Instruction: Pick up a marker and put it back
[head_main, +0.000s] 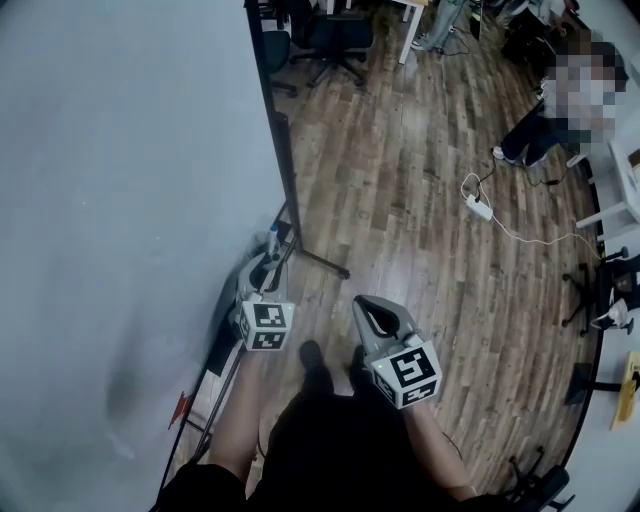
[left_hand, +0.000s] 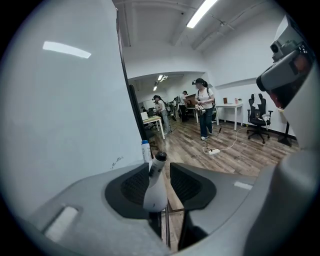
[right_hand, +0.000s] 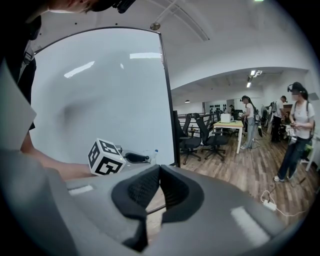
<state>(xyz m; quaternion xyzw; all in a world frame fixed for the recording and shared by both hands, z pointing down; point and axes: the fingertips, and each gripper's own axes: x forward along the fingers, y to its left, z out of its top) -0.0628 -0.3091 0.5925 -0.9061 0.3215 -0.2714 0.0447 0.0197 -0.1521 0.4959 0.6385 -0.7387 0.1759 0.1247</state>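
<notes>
White marker (left_hand: 155, 190) in parted left claw (left_hand: 163, 168); scribble (left_hand: 117, 161) unreadable.

Whiteboard (head_main: 120, 200) blocks the left
Right of it the floor (head_main: 420, 230) lies open; a blue-capped marker (left_hand: 145, 150) stands at its lower edge.

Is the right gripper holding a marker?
No, the right gripper has its jaws pressed together with nothing between them.
</notes>
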